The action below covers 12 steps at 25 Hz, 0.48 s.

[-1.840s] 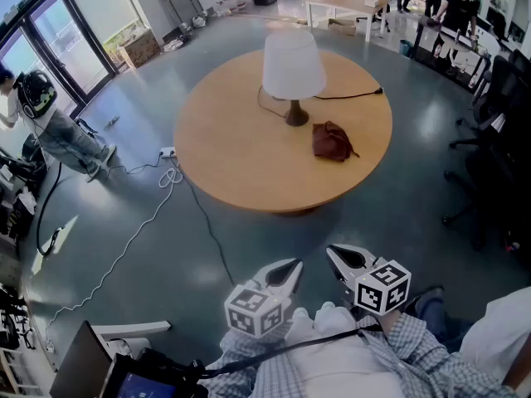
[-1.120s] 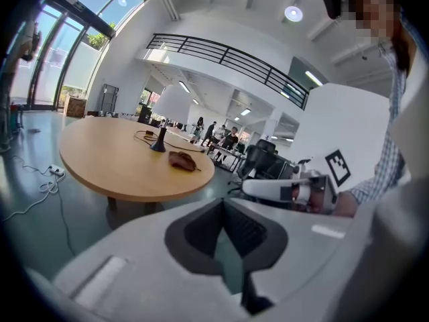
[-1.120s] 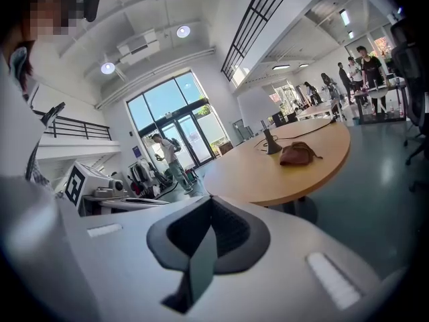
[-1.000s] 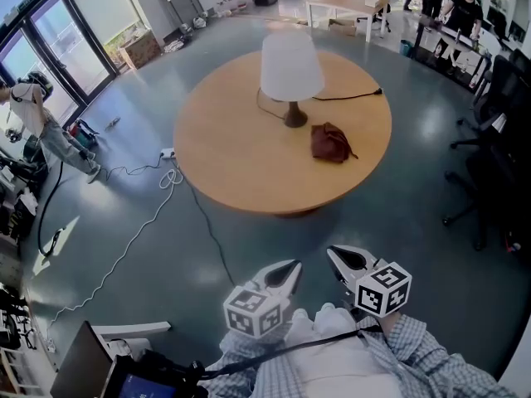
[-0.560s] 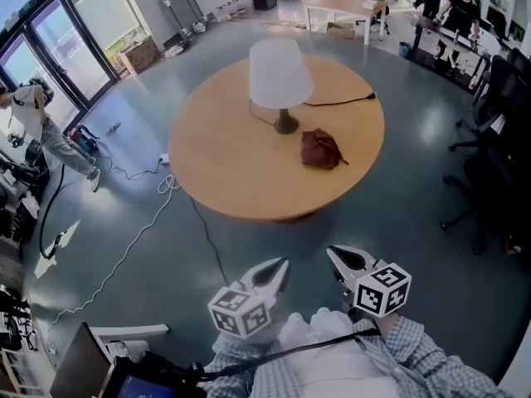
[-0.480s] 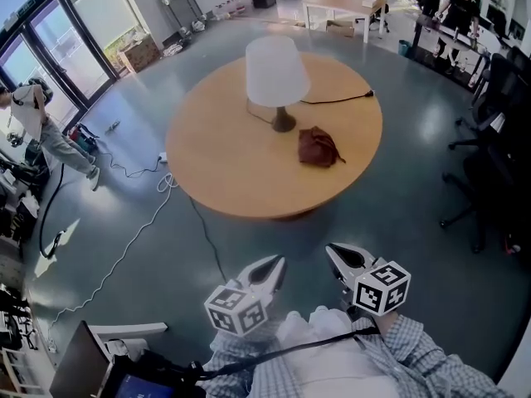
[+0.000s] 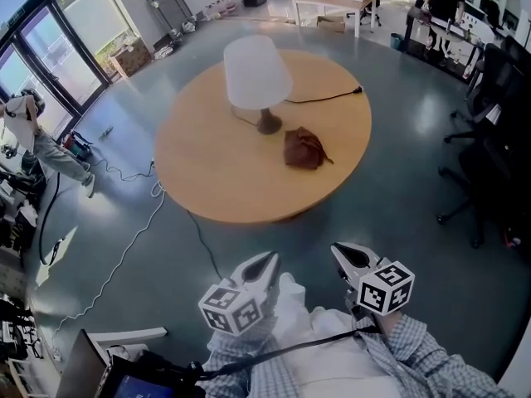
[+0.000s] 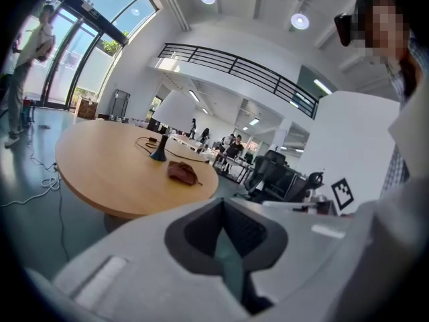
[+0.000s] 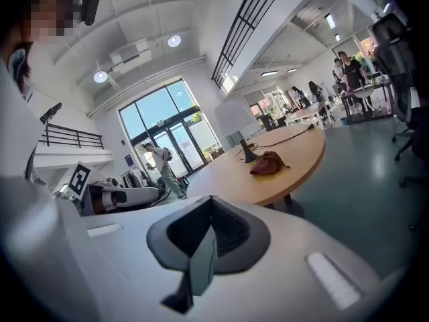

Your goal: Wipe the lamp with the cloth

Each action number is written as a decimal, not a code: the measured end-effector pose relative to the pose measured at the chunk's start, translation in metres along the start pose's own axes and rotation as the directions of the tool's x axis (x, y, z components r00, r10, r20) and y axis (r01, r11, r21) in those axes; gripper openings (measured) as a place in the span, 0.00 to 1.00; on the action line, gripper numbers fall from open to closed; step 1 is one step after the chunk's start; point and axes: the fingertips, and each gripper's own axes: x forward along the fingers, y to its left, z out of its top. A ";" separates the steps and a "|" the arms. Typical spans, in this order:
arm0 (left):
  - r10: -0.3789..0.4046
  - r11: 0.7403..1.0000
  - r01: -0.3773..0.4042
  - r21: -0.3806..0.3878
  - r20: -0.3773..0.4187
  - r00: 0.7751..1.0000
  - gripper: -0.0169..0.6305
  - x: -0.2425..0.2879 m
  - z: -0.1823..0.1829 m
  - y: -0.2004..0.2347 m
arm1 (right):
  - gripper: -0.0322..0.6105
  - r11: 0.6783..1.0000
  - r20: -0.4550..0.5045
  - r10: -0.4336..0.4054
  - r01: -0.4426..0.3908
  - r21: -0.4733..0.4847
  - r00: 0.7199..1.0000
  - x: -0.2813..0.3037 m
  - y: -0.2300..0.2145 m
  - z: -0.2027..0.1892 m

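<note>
Of the lamp [image 7: 255, 71], the stem is mostly hidden under the shade in the head view; an office chair [image 7: 496, 152] is cut off by the right edge; a dark screen [image 7: 83, 370] by the bottom edge; folds of the cloth [image 8: 181, 172] are too small to be told in the left gripper view.

The lamp [image 7: 257, 71] stands upright near the middle of the round wooden table [image 7: 224, 177], a white tapered shade on a slim dark stem and a small round dark base. Its dark cord [image 7: 323, 98] trails over the tabletop to the far edge. The cloth [image 7: 304, 148], reddish-brown and crumpled into a loose heap, lies on the table just beside the lamp's base, on its near right side.
</note>
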 end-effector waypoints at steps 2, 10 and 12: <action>0.002 1.000 -0.002 0.000 0.005 1.000 0.02 0.006 0.003 0.006 | 0.05 1.000 0.000 -0.006 0.006 -0.002 1.000 0.005 -0.005 0.000; 0.015 1.000 -0.015 -0.019 0.021 1.000 0.02 0.033 0.029 0.056 | 0.05 1.000 -0.022 -0.009 0.009 0.027 1.000 0.048 -0.018 0.018; 0.011 1.000 -0.011 -0.023 0.025 1.000 0.02 0.038 0.042 0.072 | 0.05 1.000 -0.008 -0.009 0.009 0.030 1.000 0.066 -0.019 0.032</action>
